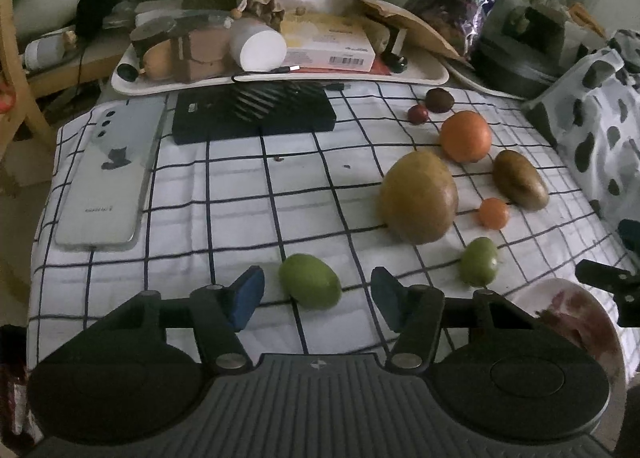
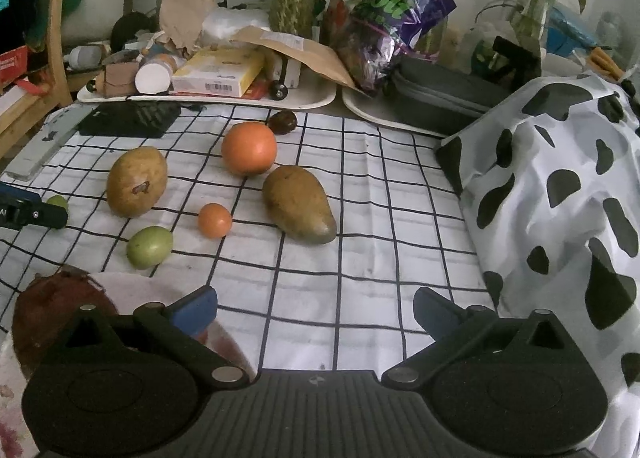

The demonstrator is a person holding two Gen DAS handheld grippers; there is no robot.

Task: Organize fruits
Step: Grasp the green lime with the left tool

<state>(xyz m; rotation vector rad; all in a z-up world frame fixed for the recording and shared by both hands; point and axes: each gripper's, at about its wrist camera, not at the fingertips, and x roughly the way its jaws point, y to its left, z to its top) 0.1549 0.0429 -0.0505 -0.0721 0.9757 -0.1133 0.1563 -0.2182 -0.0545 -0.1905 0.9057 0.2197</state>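
Observation:
Fruits lie on a checked cloth. In the left wrist view my left gripper is open, its blue pads either side of a green lime-like fruit without touching it. Beyond lie a large yellow mango, a second green fruit, a small orange, a big orange, a darker mango, a small red fruit and a dark brown fruit. My right gripper is open and empty above bare cloth; a plate with a brown fruit sits at its left.
A phone and a black box lie on the cloth's far left. Cluttered white trays stand behind. A cow-print cloth rises on the right. The plate's rim shows in the left wrist view.

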